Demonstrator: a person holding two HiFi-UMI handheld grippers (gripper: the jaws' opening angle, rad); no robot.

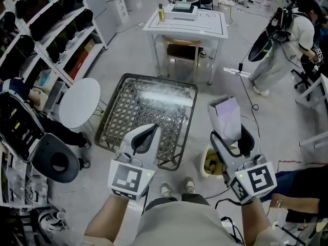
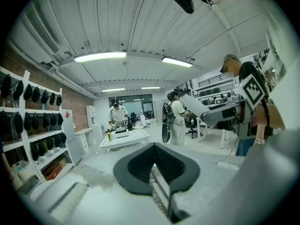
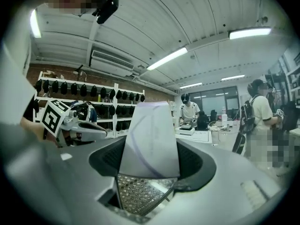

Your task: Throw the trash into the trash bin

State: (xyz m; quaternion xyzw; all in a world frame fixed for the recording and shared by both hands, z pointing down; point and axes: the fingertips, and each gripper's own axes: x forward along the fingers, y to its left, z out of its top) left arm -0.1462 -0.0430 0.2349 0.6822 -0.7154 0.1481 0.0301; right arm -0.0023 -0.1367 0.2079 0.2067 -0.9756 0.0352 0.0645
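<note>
Fingers of the right gripper (image 1: 229, 135) stand wide, clamped on a pale carton (image 1: 225, 116). Fingers of the left gripper (image 1: 146, 136) are pressed together, empty. The trash bin (image 1: 203, 166) sits on the floor at seven o'clock from the carton. Centre the carton over the bin's mouth, clear of the mesh surface (image 1: 138, 111), before letting go.

- The mesh tabletop (image 1: 154, 111) stands before me, with a round table (image 1: 79, 102) at its left and a desk (image 1: 205, 24) behind.
- The trash bin (image 1: 203, 166) sits on the floor at its right, below the carton (image 1: 225, 116) in my right tongs (image 1: 231, 137).
</note>
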